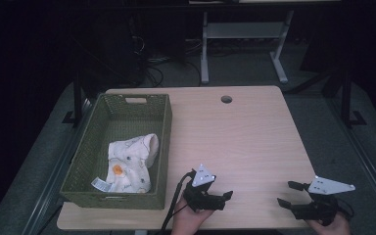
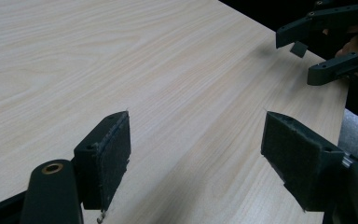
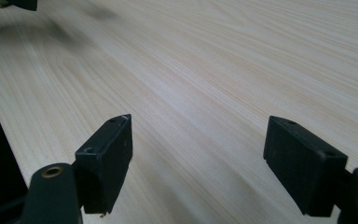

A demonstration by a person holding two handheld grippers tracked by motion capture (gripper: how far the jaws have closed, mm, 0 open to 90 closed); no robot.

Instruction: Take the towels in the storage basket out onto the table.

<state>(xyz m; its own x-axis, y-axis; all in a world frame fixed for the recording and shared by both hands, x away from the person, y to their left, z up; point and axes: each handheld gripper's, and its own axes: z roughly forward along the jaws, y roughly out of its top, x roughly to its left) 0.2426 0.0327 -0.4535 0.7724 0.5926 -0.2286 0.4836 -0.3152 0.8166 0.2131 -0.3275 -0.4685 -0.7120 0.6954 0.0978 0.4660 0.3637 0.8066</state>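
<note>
A white patterned cloth (image 1: 131, 164) with an orange spot lies crumpled in a green woven basket (image 1: 168, 128) on the left of the wooden table (image 1: 247, 134). My left gripper (image 1: 225, 199) is held low near the table's front edge, just right of the basket, and points right. Its jaws stand open over bare wood (image 2: 196, 135). My right gripper (image 1: 287, 193) hovers at the front right, pointing left toward the other one, open with nothing between its pads (image 3: 198, 140). The left gripper view catches the right gripper (image 2: 324, 46) farther off, at the upper right.
A round cable hole (image 1: 226, 99) sits near the table's far edge. Bare wood spreads between the basket and the right edge. Beyond the table, a white desk frame (image 1: 245, 32) and cables stand on the dark floor.
</note>
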